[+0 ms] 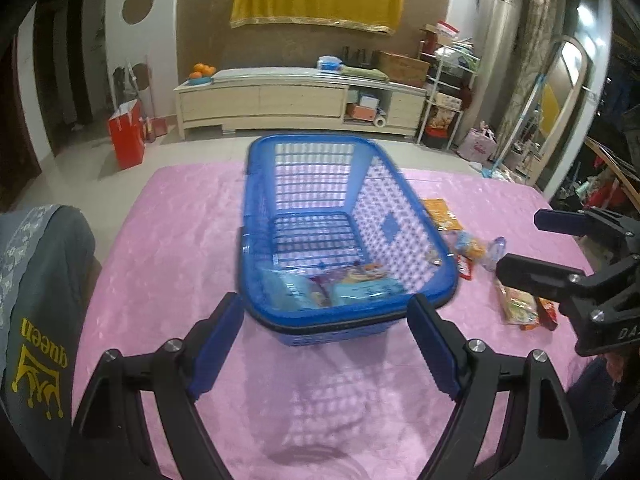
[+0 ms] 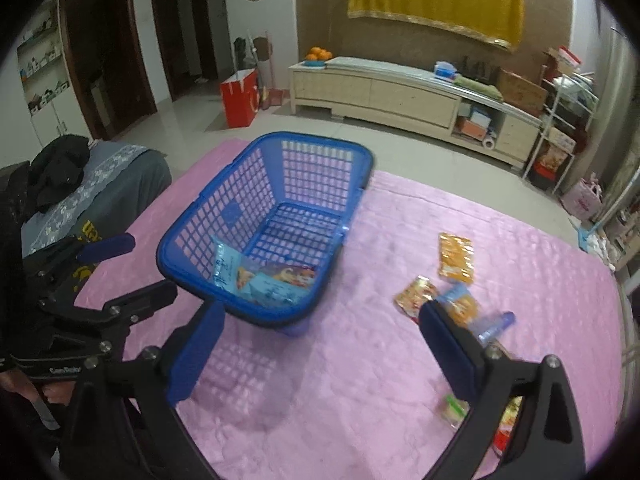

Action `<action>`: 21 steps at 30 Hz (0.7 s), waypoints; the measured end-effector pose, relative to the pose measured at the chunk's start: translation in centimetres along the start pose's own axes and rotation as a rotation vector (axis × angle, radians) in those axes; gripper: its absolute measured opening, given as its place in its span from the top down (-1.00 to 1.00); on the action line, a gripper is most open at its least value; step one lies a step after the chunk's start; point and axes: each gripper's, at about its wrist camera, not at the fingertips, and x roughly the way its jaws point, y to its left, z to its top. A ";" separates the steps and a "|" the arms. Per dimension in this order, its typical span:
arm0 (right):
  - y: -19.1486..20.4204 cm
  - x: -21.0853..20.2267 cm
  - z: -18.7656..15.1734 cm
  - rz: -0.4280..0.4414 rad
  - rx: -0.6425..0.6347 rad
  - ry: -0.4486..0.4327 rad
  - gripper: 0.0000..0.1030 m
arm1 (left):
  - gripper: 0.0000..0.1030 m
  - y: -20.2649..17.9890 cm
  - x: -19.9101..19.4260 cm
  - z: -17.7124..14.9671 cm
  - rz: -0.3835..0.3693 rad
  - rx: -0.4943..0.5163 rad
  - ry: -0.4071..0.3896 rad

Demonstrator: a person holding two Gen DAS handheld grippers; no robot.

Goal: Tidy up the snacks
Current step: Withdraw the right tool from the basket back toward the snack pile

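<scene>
Left gripper [image 1: 324, 336] wide open, empty, at 6 o'clock just short of basket [image 1: 256, 216], prob. to steady it. Right gripper [image 2: 320, 344] also wide open, empty, over loose packets [image 2: 455, 257] at 3 o'clock, likely picking next. Basket long axis 6-to-12, few packs inside near end.

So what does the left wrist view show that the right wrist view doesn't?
Left wrist only: the right tongs from the side, open, above the loose snacks.

Right wrist only: the left tongs from the side, open, and black clothing on the grey cover.

Both: the blue basket holding some packets, the orange packet beside it, and the pink tablecloth.
</scene>
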 end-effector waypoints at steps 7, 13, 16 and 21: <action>-4.0 -3.2 -2.1 -0.042 0.062 -0.015 -0.93 | -0.59 -4.8 -1.2 0.4 -0.058 0.067 -0.033; -7.8 -5.2 -4.6 -0.085 0.136 -0.028 -0.93 | -0.59 -9.4 -0.9 0.9 -0.107 0.130 -0.038; -9.3 -5.7 -5.8 -0.103 0.158 -0.024 -0.93 | -0.59 -11.7 -0.1 1.1 -0.142 0.162 -0.022; -12.1 -6.2 -7.7 -0.122 0.212 -0.018 -0.93 | -0.59 -15.2 1.5 1.2 -0.220 0.213 0.014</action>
